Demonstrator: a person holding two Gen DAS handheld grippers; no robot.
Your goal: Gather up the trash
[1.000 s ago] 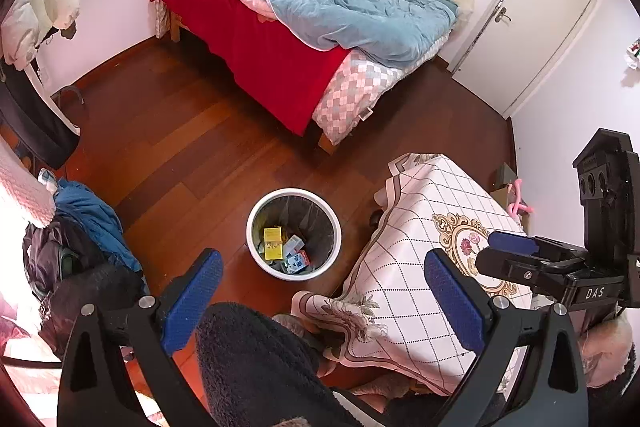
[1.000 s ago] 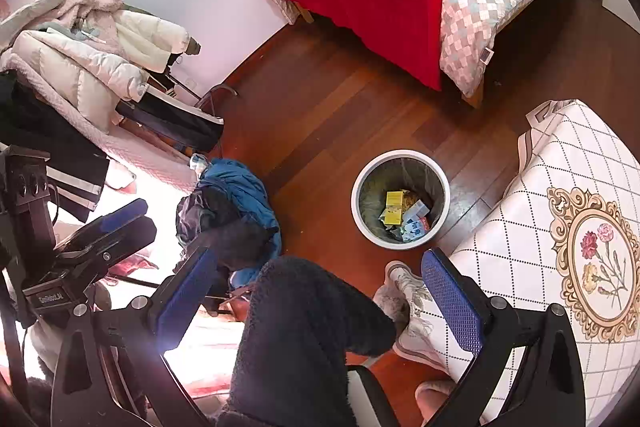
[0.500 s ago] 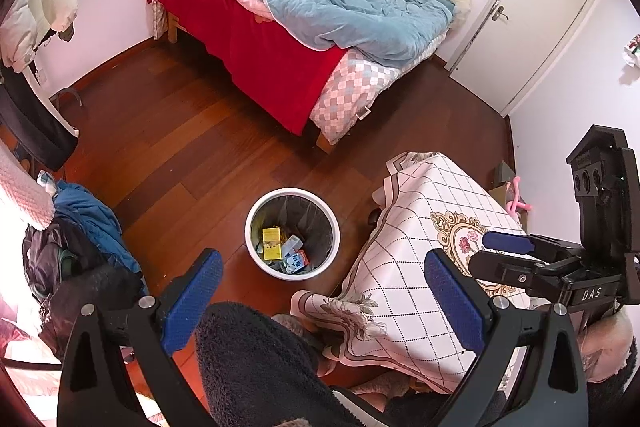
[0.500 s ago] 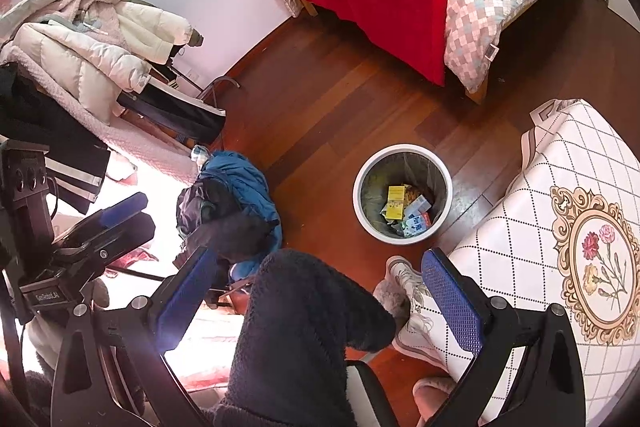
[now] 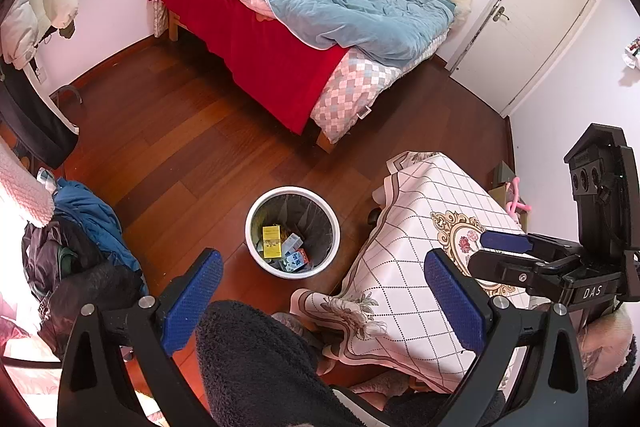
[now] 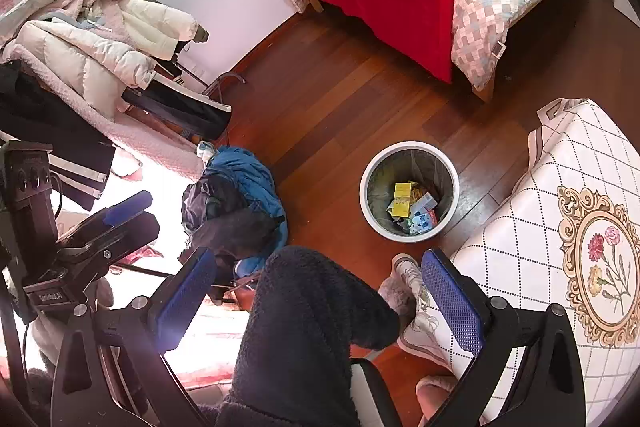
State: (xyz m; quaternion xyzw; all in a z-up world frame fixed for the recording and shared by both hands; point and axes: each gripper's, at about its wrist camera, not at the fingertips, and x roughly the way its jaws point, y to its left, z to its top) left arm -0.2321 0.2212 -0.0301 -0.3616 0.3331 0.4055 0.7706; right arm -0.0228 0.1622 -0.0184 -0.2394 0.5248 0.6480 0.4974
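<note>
A: How far along does the trash run look?

B: Close to finished, by the look of it. The bin (image 5: 292, 231) stands on the wooden floor (image 5: 168, 151) between the bed (image 5: 320, 39) and the table (image 5: 404, 291), and it already holds the trash (image 5: 284, 247): a yellow box, a pale carton and some small colourful packs lying at the bottom.

A: Are the grippers carrying anything?

B: No. The left gripper (image 5: 324, 291) has its blue pads spread wide with nothing between them, and the right gripper (image 6: 316, 293) is just as wide apart and empty. Both hang well above the bin, not reaching into it.

A: Anything left to pick up?

B: No loose trash shows on the floor or on the patterned tablecloth. What lies under the table or behind the clothes cannot be seen, so a last look around is probably all that remains.

A: What stands in the way?

B: The person's knee (image 6: 316, 311) in dark fleece sits right between the pads in both views, with a slippered foot (image 6: 400, 291) near the bin. A heap of clothes (image 6: 236, 203) lies on the floor to the left, with jackets (image 6: 100, 39) piled behind it, and the tablecloth's edge hangs close to the bin's right side.
</note>
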